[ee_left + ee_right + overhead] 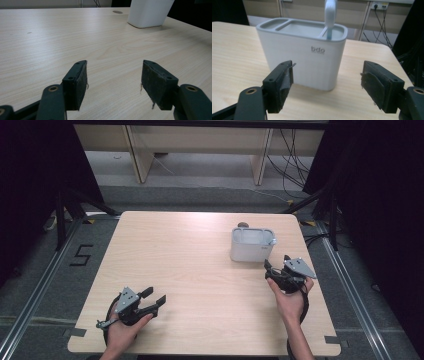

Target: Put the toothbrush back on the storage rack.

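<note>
Left gripper (156, 296) low by near-left desk edge, fingers (76, 83) spread apart, holding nothing. Right gripper (272, 266) forward, fingers (279, 85) spread too.

A pale wood table (200, 270) stands on grey floor (40, 270), black curtains (30, 170) flanking it, cables (292, 160) trailing beneath beige furniture (200, 142) behind.

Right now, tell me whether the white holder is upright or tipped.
Upright: the white holder sits flat on the table, rim level, a toothbrush standing in it.
</note>
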Tool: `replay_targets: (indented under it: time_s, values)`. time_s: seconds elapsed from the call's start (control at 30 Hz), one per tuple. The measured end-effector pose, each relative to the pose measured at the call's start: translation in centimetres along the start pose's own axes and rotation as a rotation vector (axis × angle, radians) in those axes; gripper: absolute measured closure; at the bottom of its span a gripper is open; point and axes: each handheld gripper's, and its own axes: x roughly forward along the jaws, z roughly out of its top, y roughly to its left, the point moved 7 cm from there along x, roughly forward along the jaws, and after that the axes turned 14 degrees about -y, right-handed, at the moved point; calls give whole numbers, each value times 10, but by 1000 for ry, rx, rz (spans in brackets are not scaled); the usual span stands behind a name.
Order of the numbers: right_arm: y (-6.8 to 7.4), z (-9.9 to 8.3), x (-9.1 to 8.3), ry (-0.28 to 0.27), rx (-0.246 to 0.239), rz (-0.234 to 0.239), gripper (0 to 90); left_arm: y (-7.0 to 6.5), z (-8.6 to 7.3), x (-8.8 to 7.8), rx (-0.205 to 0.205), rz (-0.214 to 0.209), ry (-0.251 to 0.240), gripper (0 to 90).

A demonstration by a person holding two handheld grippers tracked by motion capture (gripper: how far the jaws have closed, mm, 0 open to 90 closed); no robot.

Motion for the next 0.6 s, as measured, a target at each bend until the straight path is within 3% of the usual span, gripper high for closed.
replay_targets:
  time_s: [0.07,0.13,0.17,0.23,0.33,0.4,0.43,0.47,0.53,0.57,0.6]
  values:
    - [1,-4,-4,-1,-24,16,267,0,0,0,-1,0,-1,370]
    - [4,-10,-9,18,3,9,267,0,0,0,-1,0,0,370]
    - [2,-12,-10,12,-33,29,267,0,0,0,-1,0,0,370]
    - [6,-16,-16,24,6,17,267,0,0,0,0,0,1,370]
    - [7,-21,-21,37,-7,25,267,0,0,0,1,1,2,370]
    - [9,-24,-24,46,-1,62,266,0,0,0,1,1,2,370]
    - [10,-26,-27,59,17,30,265,0,0,0,1,1,2,370]
    - [8,-26,-26,47,-21,45,265,0,0,0,1,0,2,370]
    - [10,-30,-29,58,11,42,264,0,0,0,2,0,2,370]
    - [8,-31,-29,48,-19,41,264,0,0,0,2,0,3,370]
    - [11,-33,-31,59,12,45,264,0,0,0,2,0,2,370]
